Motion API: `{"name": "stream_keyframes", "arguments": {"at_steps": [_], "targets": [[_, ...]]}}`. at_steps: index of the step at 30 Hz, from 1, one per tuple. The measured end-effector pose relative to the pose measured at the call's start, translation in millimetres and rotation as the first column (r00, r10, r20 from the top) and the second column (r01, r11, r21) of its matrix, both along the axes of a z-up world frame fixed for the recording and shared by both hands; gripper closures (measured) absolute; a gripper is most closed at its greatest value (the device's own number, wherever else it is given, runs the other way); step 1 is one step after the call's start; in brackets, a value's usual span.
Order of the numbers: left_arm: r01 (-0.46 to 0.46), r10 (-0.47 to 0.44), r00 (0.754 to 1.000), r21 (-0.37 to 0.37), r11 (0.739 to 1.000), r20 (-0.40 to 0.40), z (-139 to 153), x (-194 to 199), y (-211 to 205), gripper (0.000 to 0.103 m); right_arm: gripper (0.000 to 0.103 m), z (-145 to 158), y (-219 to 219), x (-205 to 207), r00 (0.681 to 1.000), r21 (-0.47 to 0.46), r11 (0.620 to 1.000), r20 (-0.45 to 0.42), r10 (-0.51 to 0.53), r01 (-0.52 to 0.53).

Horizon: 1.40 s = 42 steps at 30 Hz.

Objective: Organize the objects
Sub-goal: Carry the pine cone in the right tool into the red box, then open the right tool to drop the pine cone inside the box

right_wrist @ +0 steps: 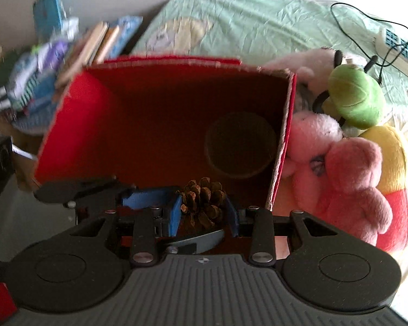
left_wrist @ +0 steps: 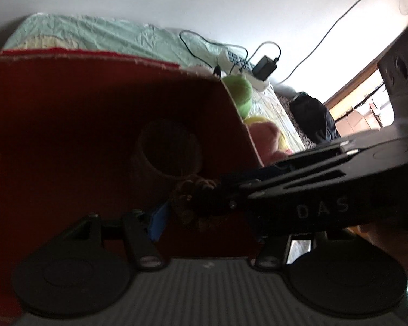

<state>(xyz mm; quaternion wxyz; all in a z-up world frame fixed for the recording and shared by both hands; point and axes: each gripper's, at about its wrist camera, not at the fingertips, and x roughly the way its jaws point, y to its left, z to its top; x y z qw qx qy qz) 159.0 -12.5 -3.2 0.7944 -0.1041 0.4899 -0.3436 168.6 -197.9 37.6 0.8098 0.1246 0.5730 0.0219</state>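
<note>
right gripper [right_wrist: 204,212]: blue pads clenched on pine cone [right_wrist: 202,203], held over the near edge of red box [right_wrist: 76,125]. left gripper [left_wrist: 160,217]: alongside, grip state unclear. ahead in box: round container [right_wrist: 240,144]. far right, outside: plush toys [right_wrist: 351,168], seemingly unsorted.

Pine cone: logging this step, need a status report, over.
Right claw shut on pine cone, over the red box. Left claw beside it, state unclear. Round container inside box; drop spot looks clear.
</note>
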Motion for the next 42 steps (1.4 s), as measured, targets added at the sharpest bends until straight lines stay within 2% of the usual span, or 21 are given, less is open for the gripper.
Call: {"name": "stream_keyframes", "arguments": {"at_steps": [3,11,25,31,35,42], "targets": [[0.017,-0.017,1.000,0.021,1.000,-0.018,-8,2,-5,0.042,0.065,-6,2,7,0.999,-0.045,0.999,-0.045,0.020,-0.022],[0.040,-0.038,0.997,0.031,0.999,-0.061,-20,7,-8,0.042,0.065,-12,11,20,0.990,-0.096,0.993,-0.130,0.063,-0.075],[0.049,-0.044,0.996,0.060,0.997,-0.077,-27,9,-9,0.042,0.064,-18,16,24,0.987,-0.108,0.990,-0.142,0.074,-0.090],[0.033,-0.030,0.999,0.091,0.995,-0.031,-19,6,-1,0.042,0.064,-17,12,25,0.994,-0.100,0.994,-0.103,0.038,-0.049],[-0.017,0.015,1.000,0.140,0.990,0.020,-10,7,10,0.042,0.064,-10,-3,28,0.998,-0.080,0.997,-0.063,0.006,-0.011],[-0.131,0.103,0.987,0.246,0.960,0.125,9,-1,29,0.042,0.064,-6,-8,20,0.999,-0.050,0.998,-0.012,-0.044,0.043]]}}
